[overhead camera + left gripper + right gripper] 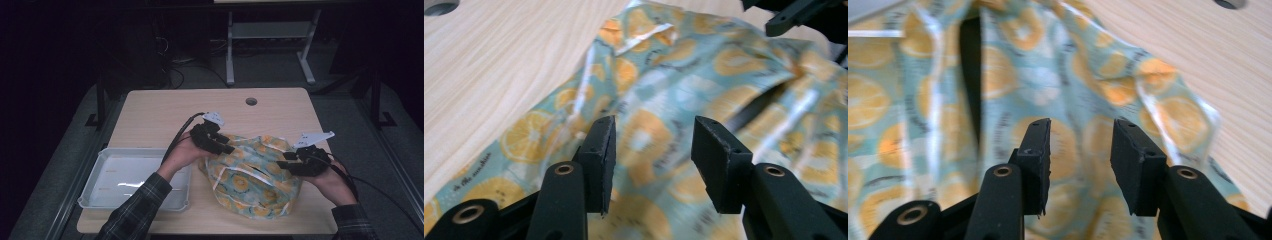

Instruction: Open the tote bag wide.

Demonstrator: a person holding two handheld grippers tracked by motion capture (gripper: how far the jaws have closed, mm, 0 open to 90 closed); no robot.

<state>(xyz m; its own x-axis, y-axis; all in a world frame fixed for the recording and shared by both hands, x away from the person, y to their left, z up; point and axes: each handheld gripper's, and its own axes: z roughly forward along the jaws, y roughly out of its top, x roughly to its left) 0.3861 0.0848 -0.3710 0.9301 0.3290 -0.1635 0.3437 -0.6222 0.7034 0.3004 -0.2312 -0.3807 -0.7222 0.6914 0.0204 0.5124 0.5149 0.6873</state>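
White tray [135,182] beside the lemon-print bag [255,175] appears from above.

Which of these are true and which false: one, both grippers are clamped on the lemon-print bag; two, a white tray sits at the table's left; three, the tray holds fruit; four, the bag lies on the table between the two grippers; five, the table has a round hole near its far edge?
1. Both grippers are clamped on the bag: false. The left gripper and right gripper have open jaws with nothing pinched, above the lemon-print bag.
2. A white tray sits at the table's left: true.
3. The tray holds fruit: false. Nothing lies in it.
4. The bag lies on the table between the grippers: true.
5. The table has a round hole near its far edge: true.
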